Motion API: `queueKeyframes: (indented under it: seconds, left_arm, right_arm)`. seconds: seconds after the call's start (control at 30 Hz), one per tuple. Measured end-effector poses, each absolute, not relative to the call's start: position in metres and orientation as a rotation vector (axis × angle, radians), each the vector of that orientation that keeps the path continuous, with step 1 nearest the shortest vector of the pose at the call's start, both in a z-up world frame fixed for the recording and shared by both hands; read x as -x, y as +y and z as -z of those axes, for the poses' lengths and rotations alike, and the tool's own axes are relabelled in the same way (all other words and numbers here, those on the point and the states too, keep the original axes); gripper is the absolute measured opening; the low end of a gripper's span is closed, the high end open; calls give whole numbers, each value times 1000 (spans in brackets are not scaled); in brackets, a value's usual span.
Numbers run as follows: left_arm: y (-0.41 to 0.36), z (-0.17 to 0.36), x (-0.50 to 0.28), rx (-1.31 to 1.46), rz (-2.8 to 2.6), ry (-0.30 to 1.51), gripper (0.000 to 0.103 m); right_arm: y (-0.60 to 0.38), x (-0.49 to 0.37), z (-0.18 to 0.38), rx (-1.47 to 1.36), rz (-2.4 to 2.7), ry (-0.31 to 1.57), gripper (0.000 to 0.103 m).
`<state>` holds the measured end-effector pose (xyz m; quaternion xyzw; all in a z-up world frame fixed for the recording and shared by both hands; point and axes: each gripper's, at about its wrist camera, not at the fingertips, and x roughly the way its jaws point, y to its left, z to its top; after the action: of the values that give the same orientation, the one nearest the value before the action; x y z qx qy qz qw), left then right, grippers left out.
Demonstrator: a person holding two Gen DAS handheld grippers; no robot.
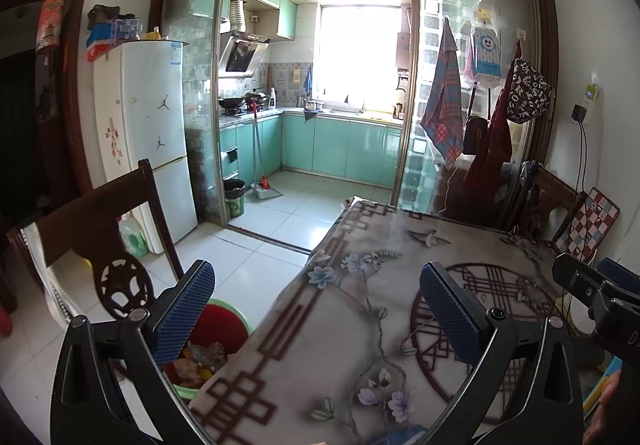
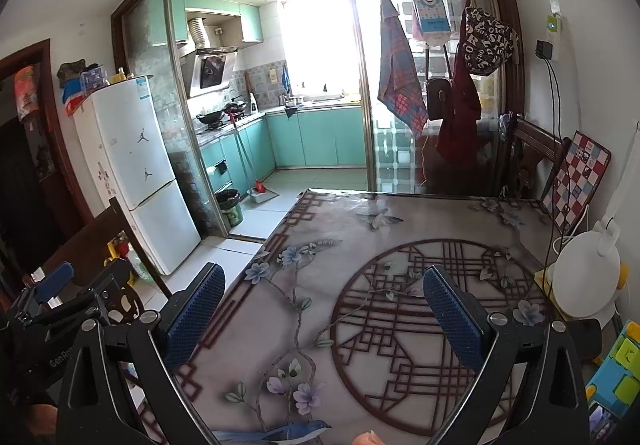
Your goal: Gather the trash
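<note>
1. Hovering above the near left corner of the surface, the left hand-held gripper had its blue-padded fingers spread wide and released, with nothing between them.
2. The right hand-held gripper hung over the near part of the same surface, jaws likewise spread apart and holding nothing.
3. A green-rimmed trash bin with a red liner stood on the floor just beside the surface's near left edge, partly hidden behind the left finger; crumpled wrappers and scraps lay inside it.
4. A floral cloth with a dark lattice circle covered the surface under a clear sheet.
5. A white duck-shaped lamp sat at the right edge, near the far right corner, with a checkered board leaning against the wall behind it.
6. A dark wooden chair stood off the left edge, and a white fridge stood beyond it.
7. Another black-lined bin stood by the kitchen doorway, well apart from the surface.
</note>
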<state>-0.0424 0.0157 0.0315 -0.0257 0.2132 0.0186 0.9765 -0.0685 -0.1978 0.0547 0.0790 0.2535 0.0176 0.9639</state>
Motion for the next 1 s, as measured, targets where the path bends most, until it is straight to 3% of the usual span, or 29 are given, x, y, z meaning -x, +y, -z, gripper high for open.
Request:
queueKeyframes:
  seconds: [1.0]
  left_arm:
    - [23,-25,41,45,-39,445,103]
  right_arm:
    - [-199,68,-54,-160,-34,516,100]
